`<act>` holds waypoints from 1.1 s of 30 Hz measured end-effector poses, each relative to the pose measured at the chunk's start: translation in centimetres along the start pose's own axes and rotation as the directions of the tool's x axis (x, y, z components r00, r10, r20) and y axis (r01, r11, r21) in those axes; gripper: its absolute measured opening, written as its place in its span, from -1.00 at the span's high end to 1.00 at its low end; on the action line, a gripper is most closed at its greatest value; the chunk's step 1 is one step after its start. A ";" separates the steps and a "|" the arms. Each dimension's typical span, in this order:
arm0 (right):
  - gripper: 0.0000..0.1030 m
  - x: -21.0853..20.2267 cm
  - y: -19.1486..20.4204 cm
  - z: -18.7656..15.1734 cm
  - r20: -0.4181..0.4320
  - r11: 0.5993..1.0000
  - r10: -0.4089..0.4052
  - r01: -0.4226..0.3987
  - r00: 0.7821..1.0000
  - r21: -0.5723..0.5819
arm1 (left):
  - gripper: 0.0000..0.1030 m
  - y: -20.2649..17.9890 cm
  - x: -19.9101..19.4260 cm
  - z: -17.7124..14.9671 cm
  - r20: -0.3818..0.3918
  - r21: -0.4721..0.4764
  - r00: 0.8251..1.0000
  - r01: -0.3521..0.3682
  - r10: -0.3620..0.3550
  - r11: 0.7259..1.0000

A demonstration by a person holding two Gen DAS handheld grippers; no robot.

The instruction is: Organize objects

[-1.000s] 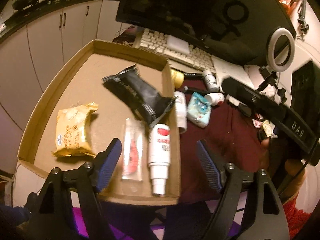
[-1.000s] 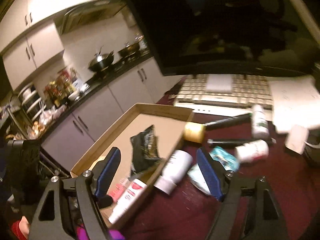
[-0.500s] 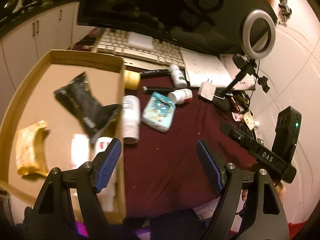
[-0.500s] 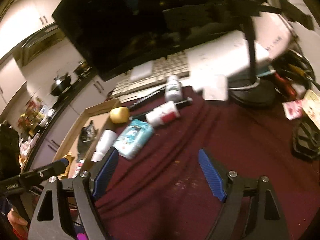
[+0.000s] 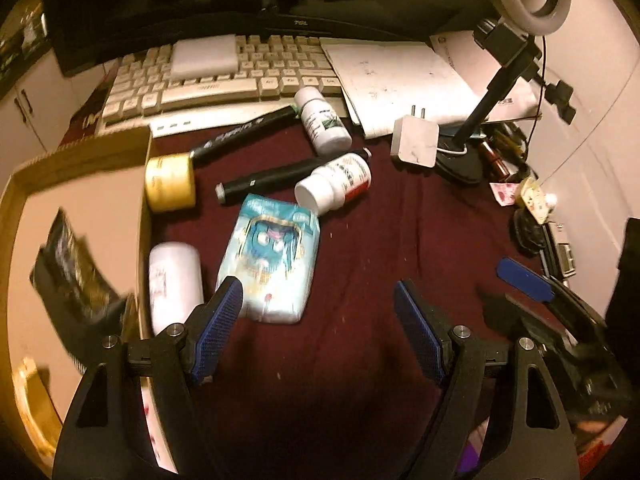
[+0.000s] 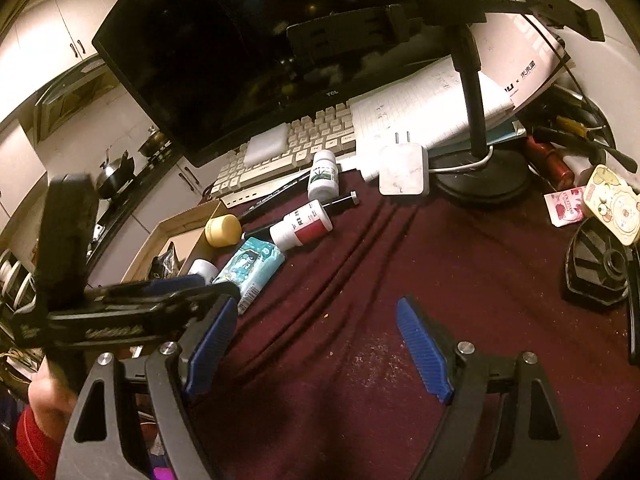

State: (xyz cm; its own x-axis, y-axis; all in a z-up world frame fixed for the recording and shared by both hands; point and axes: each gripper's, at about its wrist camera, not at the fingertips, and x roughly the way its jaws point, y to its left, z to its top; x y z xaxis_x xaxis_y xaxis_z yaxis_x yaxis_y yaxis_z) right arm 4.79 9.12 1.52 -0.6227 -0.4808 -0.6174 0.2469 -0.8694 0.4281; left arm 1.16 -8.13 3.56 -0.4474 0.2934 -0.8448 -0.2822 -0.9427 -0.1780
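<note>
My left gripper [image 5: 318, 312] hangs open over the maroon cloth, nothing between its pads. Just ahead of its left finger lies a blue tissue pack [image 5: 272, 256], with a white bottle [image 5: 174, 280] on its side against the cardboard box [image 5: 144, 216]. A black packet [image 5: 76, 280] lies inside the box. Farther back are a yellow jar [image 5: 170, 182], a red-labelled bottle [image 5: 336, 184] and a green-labelled bottle [image 5: 324, 120]. My right gripper [image 6: 316, 320] is open and empty above bare cloth, to the right of the tissue pack [image 6: 250, 266] and the left gripper [image 6: 200, 286].
A keyboard [image 5: 224, 76] and monitor [image 6: 224, 60] line the back. Papers [image 5: 392, 76], a white charger [image 5: 414, 142] and a ring-light stand [image 6: 480, 180] fill the back right. A black marker [image 5: 244, 132] and a pen [image 5: 280, 176] lie among the bottles. Small clutter [image 6: 600, 200] sits at the right edge.
My left gripper has swung from above the box rightward to over the cloth beside the tissue pack. My right gripper turned away from the box toward the desk's middle, then held still.
</note>
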 end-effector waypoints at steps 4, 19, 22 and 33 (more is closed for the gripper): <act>-0.60 0.2 -0.1 0.0 -0.003 1.000 0.004 -0.004 1.000 0.007 | -0.53 -0.2 1.1 1.3 -0.003 0.030 0.999 -0.036 0.036 0.999; -0.60 0.5 0.6 0.5 0.002 0.999 0.038 -0.038 0.999 0.005 | -0.53 0.2 4.2 2.4 -0.054 0.079 0.997 -0.046 0.050 0.996; -0.60 0.5 1.2 0.4 0.001 0.999 0.053 -0.053 0.999 -0.009 | -0.53 0.1 4.2 2.3 -0.041 0.088 0.997 -0.054 0.058 0.995; -0.60 -0.2 2.5 1.0 0.022 0.997 0.060 -0.059 0.998 -0.044 | 0.47 -1.2 2.7 0.4 -0.026 0.067 0.999 0.026 -0.024 0.997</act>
State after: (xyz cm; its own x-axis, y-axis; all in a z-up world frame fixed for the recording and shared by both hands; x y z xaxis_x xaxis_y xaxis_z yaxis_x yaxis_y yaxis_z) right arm 4.77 7.17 3.33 -0.6225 -0.5298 -0.5760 0.3159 -0.8435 0.4345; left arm 0.01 -6.15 1.70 -0.4183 0.3119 -0.8531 -0.3500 -0.9220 -0.1654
